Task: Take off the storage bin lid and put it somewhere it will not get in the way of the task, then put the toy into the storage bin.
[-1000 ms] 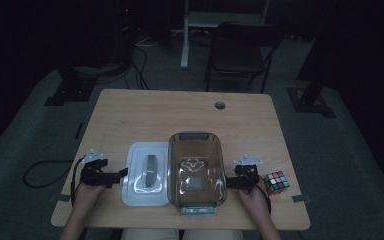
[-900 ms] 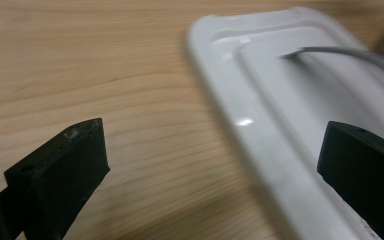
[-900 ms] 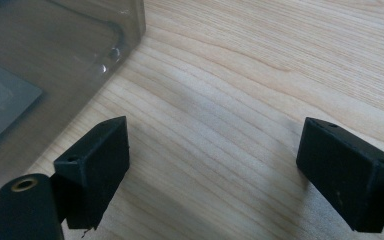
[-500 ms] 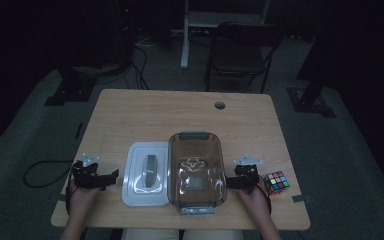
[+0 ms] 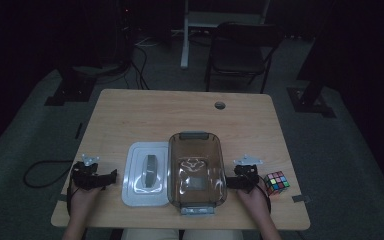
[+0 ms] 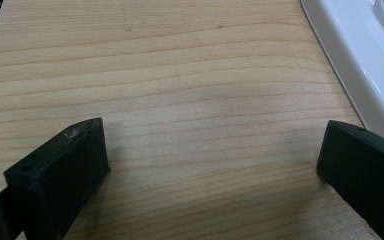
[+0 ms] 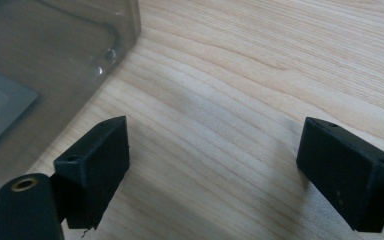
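Overhead, I see my left tongs [image 5: 111,176] just left of the white lid [image 5: 147,173] and my right tongs [image 5: 228,182] against the right wall of the smoky clear container [image 5: 196,172]; a Rubik's cube [image 5: 276,182] sits right of that hand on the counter [image 5: 180,112]. Left gripper view adds the jaws wide apart over bare wood, the lid's glossy rim [image 6: 352,55] beside one. Right gripper view: jaws apart too, the container's tinted corner [image 7: 55,60] just beside one.
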A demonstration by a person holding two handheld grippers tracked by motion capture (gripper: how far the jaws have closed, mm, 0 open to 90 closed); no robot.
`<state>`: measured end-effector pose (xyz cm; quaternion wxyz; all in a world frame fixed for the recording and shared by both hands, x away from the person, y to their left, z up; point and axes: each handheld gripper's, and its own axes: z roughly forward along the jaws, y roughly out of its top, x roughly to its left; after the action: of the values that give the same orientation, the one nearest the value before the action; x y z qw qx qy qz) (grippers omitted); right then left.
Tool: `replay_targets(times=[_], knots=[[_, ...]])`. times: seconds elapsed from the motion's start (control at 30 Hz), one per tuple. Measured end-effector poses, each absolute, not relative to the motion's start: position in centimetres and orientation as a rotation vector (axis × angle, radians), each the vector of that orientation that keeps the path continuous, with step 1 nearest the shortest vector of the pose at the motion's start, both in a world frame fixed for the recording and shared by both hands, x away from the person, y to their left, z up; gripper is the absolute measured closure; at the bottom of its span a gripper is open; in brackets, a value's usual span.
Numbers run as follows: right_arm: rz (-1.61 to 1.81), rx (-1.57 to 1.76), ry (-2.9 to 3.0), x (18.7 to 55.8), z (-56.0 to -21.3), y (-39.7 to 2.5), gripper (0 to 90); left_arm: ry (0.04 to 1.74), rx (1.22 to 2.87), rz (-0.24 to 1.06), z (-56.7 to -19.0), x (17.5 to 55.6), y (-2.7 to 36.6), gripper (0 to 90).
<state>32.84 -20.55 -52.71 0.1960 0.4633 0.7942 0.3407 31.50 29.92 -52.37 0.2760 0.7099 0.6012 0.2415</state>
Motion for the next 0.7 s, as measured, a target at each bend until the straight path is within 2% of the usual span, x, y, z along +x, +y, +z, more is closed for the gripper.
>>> replay_targets(times=[0.7], knots=[[0.916, 1.320, 2.285, 32.71, -51.81, -20.31, 14.0, 1.587, 1.925, 0.637, -52.37, 31.48, 29.82, 0.7]])
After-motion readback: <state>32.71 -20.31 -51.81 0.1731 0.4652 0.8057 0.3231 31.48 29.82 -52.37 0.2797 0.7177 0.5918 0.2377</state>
